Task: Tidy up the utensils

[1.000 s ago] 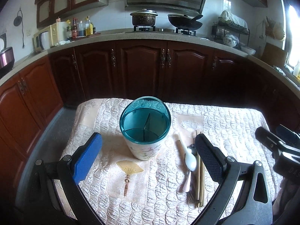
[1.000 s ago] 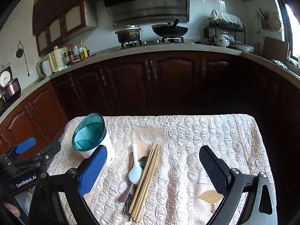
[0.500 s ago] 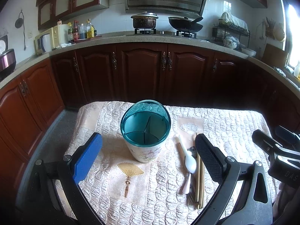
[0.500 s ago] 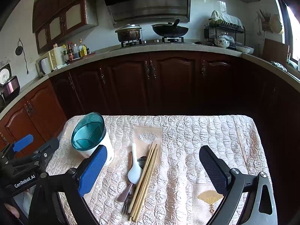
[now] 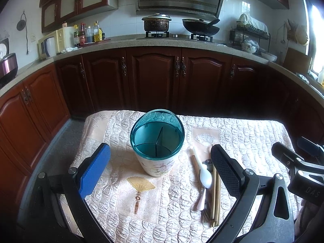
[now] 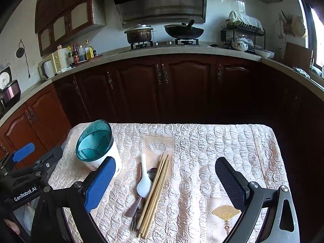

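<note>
A white utensil holder with a teal divided rim [image 5: 157, 141] stands on the quilted table; it also shows in the right wrist view [image 6: 95, 143] at the left. Just right of it lies a pile: a white ceramic spoon [image 5: 204, 174] [image 6: 144, 182], wooden chopsticks [image 5: 215, 194] [image 6: 156, 192], a dark metal spoon [image 6: 152, 174] and a fork [image 6: 134, 220]. My left gripper [image 5: 160, 174] is open and empty, hovering in front of the holder. My right gripper [image 6: 166, 184] is open and empty, above the pile.
The table has a cream quilted cloth [image 6: 212, 145] with fan motifs [image 5: 140, 183]. Dark wooden cabinets [image 5: 154, 77] and a counter with stove, pot and wok [image 6: 183, 31] stand behind. A floor gap [image 5: 58, 141] lies left of the table.
Both views have tilted up slightly, so the holder and utensils sit a little lower in the frames. Both grippers stay open and nothing on the table has moved.
</note>
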`<state>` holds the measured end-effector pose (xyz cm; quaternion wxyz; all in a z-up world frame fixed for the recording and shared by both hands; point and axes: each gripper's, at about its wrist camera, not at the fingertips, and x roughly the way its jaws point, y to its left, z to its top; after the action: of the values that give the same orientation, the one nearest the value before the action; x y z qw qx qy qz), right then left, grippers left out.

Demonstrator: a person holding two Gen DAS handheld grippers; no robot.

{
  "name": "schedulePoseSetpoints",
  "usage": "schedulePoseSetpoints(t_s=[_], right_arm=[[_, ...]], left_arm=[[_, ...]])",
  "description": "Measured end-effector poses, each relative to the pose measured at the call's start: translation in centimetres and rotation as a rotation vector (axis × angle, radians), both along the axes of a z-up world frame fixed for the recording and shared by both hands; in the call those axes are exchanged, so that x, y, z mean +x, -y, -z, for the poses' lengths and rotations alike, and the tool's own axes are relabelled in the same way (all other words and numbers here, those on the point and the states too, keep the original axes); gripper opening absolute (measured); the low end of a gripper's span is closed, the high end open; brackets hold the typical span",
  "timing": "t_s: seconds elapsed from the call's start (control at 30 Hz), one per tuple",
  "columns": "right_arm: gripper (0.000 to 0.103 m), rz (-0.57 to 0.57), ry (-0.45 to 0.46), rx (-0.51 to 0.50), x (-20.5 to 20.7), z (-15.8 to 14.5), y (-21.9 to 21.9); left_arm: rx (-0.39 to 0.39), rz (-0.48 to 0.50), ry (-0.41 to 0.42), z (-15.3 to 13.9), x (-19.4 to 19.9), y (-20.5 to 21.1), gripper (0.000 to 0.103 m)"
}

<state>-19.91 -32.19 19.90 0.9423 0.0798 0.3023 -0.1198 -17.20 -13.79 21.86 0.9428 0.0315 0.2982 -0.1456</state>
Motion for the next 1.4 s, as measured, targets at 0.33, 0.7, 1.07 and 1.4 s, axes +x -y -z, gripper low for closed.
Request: schedulePoseSetpoints(t_s=[0.33,0.7,1.07,1.4], right_arm=[[0.099,0.011,-0.011,-0.006,-0.09,0.11,0.21],[0.099,0.022,-0.036,-0.007,0.17,0.39,0.55],[0.099,0.03,-0.042,-0.004,0.2,0.47,0.73],[0.099,0.03,-0.052,-0.007,0.31,0.58,0.74]], left_arm=[[0.006,0.008,-0.006,0.13,0.06,0.39,0.1],[0.003,0.014,-0.015,0.24,-0.03,0.58,0.1],[0.004,0.026,-0.017,0.19,0.02,0.89,0.1],[-0.001,0.026,-0.023,0.26,0.04,0.85,0.1]])
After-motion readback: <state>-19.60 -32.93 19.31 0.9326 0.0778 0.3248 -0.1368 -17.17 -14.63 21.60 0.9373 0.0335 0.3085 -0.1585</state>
